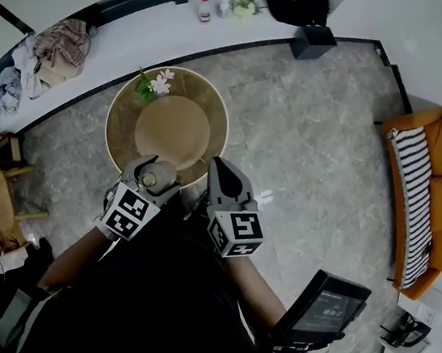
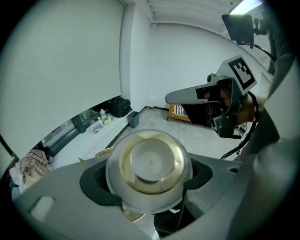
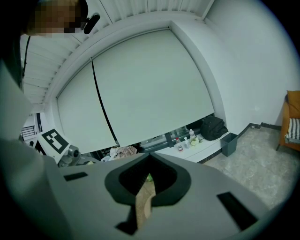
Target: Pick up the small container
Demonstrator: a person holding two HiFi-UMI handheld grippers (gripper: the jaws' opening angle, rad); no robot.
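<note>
Two tongs are in play, and only the left one carries a load.

**Left tongs** (image 1: pixel 145 182): the jaws are clamped on the small container (image 2: pixel 149 164), which sits in the curved recesses of both jaws with its round face toward the camera. Nothing shows under the container except the edge of the round table (image 1: pixel 121 129), lower down and ahead of the jaws. You can therefore treat the pick-up as essentially made.

Hazards at this tong:
- The container looks smooth and round. If you ease the squeeze, expect it to rotate or slide out of the recesses.
- It hangs over the near rim of the table. If dropped, it would likely strike the rim and fall on to the stone floor (image 1: pixel 319 120).
- No view shows whether it holds anything, so keep it level.

**Right tongs** (image 3: pixel 149 182): the jaws are drawn together with nothing between them. Only a narrow slit remains, and the table shows through it. This tong sits just beside the left one, on its right.

Hazard at this tong:
- Any sideways drift toward the left tongs could knock the loaded jaws and jar the container loose. Hold it apart.
</note>
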